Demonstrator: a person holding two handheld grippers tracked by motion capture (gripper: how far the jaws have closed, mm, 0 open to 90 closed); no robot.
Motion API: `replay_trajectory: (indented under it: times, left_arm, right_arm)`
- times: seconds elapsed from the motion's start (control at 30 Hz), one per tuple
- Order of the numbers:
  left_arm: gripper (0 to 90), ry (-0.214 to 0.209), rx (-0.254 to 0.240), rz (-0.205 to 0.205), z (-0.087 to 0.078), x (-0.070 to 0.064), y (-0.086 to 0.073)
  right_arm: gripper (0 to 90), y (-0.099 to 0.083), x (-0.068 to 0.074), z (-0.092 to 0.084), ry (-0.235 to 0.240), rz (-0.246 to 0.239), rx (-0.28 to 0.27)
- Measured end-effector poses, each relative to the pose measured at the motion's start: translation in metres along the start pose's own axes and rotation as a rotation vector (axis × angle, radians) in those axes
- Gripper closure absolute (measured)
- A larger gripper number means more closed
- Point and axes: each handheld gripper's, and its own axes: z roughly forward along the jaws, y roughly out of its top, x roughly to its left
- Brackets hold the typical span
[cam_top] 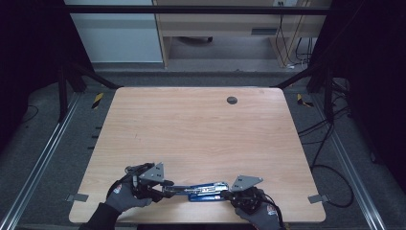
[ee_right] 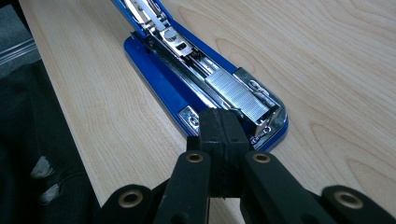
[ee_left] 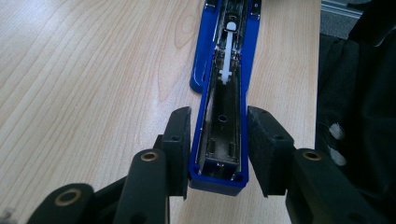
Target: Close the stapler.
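Note:
A blue stapler (cam_top: 203, 190) lies swung open near the table's front edge, its chrome staple channel facing up. My left gripper (cam_top: 165, 188) comes in from the left; in the left gripper view its jaws (ee_left: 219, 114) clasp the end of the blue top cover (ee_left: 224, 93), one pad on each side wall. My right gripper (cam_top: 227, 194) is at the stapler's other end. In the right gripper view its jaws (ee_right: 219, 116) are shut together with nothing between them, tips resting on the front of the base (ee_right: 187, 79) beside a strip of staples (ee_right: 236, 95).
The wooden table (cam_top: 201, 129) has a dark round grommet (cam_top: 231, 100) at the far centre. Gloved hands (cam_top: 125, 194) come in over the front edge, right behind the stapler. Metal frame rails and cables run along both sides on the floor.

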Motion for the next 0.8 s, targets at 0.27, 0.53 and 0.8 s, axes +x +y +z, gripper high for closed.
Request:
replay_trajectory:
  times: [0.27, 0.53, 0.8]
  left_arm:
    - [62.7, -0.021, 0.022, 0.015, 0.000, 0.003, 0.004]
    - [63.3, -0.027, 0.045, 0.025, -0.001, 0.003, 0.010]
    - [63.2, -0.023, 0.050, 0.027, -0.001, 0.003, 0.011]
  right_arm:
    - [90.0, 0.000, 0.000, 0.000, -0.002, 0.001, 0.001]
    - [90.0, 0.000, 0.000, 0.000, -0.003, 0.000, 0.002]
    - [90.0, 0.000, 0.000, -0.001, -0.004, -0.001, 0.002]
